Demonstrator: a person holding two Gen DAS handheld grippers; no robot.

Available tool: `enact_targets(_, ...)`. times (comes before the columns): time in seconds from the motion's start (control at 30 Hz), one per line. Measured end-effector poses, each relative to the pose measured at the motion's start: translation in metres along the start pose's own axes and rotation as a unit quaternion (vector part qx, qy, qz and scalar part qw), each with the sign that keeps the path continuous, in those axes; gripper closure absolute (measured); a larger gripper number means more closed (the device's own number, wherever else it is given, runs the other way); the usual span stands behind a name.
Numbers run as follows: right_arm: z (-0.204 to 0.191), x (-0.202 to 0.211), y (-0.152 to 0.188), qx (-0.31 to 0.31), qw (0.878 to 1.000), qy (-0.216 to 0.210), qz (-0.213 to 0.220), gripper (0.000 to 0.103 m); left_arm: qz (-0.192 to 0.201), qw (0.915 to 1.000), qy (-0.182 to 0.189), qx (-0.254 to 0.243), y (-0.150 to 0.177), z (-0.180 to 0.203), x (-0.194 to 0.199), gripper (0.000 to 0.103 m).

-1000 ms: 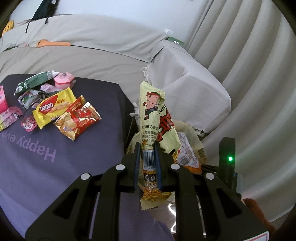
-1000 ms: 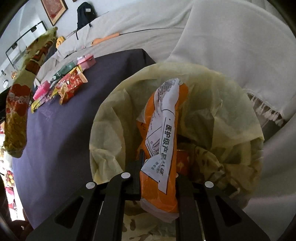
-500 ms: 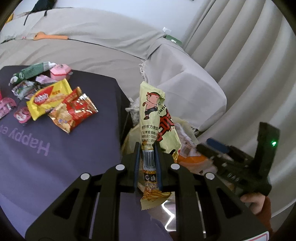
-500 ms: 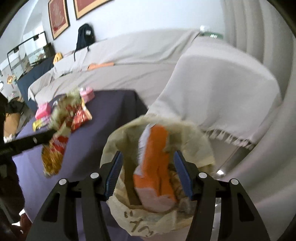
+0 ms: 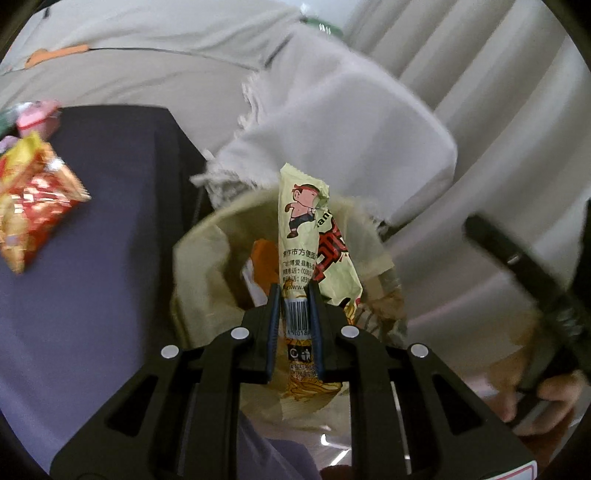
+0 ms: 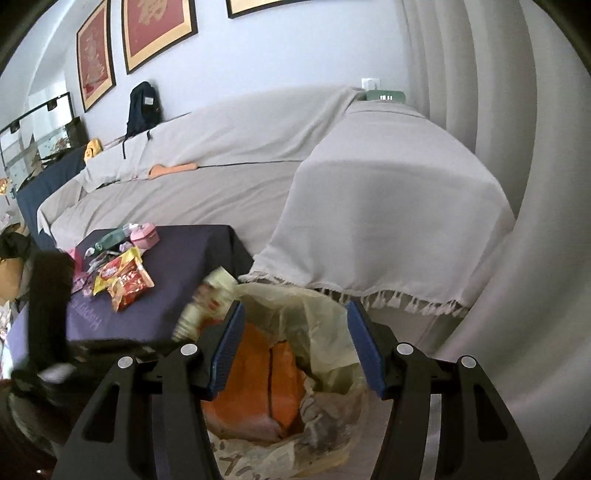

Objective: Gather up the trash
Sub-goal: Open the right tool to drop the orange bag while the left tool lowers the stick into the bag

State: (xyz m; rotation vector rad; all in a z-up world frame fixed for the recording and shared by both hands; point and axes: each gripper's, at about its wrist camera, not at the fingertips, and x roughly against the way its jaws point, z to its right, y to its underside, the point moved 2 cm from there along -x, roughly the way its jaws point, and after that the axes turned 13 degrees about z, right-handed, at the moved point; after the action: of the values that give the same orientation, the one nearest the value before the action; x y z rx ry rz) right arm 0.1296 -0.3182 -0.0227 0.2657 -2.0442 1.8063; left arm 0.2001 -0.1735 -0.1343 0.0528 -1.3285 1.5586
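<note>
Trash bag (image 6: 325, 314) sits between table (image 6: 177, 280) (left) and sofa arm (image 6: 388, 229).

The wrapper (image 5: 299, 236) is glossy printed plastic film, crinkled. The bin bag (image 6: 317, 317) is thin, translucent plastic. Matt purple cloth covers the worktop (image 5: 110, 206); the sofa (image 6: 369, 192) wears matt grey fringed cloth. The tongs (image 5: 294, 325) are matt black plastic.

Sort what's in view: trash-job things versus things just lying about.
Job: noodle wrapper in left hand-held gripper; bin bag; orange packet inside; snack wrappers on table.
Lying about: backpack; sofa cover; framed pictures.
</note>
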Motion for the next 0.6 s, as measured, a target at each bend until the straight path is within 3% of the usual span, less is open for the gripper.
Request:
enact_targets(0.1,0.004,-0.003,-0.001,-0.006,1.0,0.001,0.002,0.049,-0.023,0.9991,-0.013,-0.034,0.011,0.01,-0.024,0.09)
enact_targets(0.2,0.006,-0.008,-0.001,-0.009,1.0,0.004,0.001,0.049,-0.028,0.9988,-0.016,-0.037,0.017,0.01,-0.035,0.086)
enact_targets(0.23,0.006,-0.009,-0.001,-0.011,1.0,0.004,0.0,0.049,-0.024,0.9991,-0.012,-0.032,0.017,0.009,-0.035,0.081)
enact_targets(0.27,0.006,-0.009,0.0,-0.011,1.0,0.004,0.0,0.049,-0.02,0.9994,-0.005,-0.028,0.017,0.009,-0.033,0.063)
enact_targets(0.3,0.006,-0.01,0.0,-0.012,1.0,0.003,0.001,0.049,-0.015,0.9996,0.003,-0.025,0.015,0.008,-0.029,0.055)
enact_targets(0.5,-0.001,-0.009,-0.003,-0.014,1.0,-0.003,0.008,0.048,0.022,0.9995,0.01,-0.017,-0.001,0.0,0.016,0.053)
enact_targets(0.6,-0.009,-0.008,-0.004,-0.007,1.0,-0.01,0.011,0.048,0.055,0.9982,-0.016,-0.016,-0.01,-0.016,0.049,0.053)
